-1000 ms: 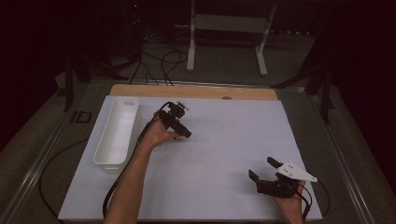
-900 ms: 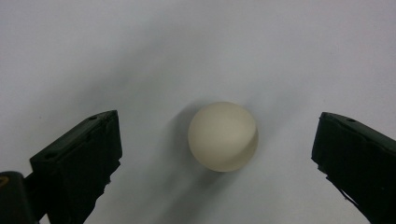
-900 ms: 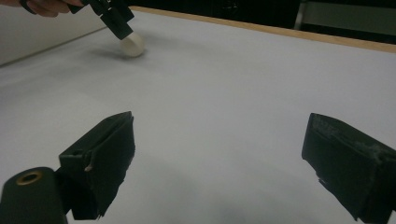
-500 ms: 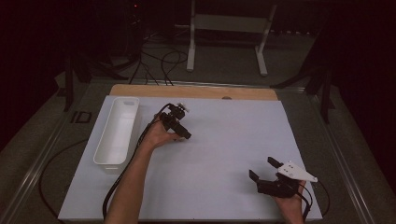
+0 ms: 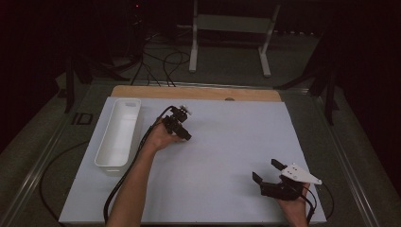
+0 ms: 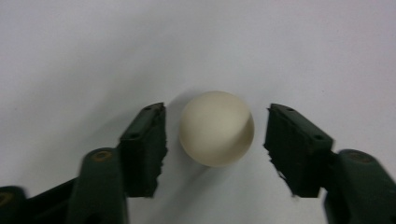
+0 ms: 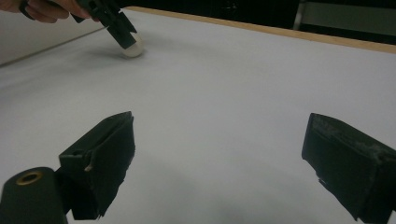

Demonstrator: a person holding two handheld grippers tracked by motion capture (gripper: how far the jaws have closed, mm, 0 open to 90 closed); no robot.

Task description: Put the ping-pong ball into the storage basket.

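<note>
Left gripper view shows the left gripper [image 6: 215, 140] with fingers just closing around a small cream round ball [image 6: 216, 128] on the white tabletop [image 6: 93, 56], slim gaps remaining; the right gripper [image 7: 224, 163] gapes wide, empty.

A cream-white ball [image 6: 216, 129] rests on the white table surface [image 6: 196, 42], casting a soft shadow to its left. The left gripper [image 6: 216, 140] has its two black jaws on either side of the ball; they have just been closing in, yet a narrow gap remains between each pad and the ball.
</note>
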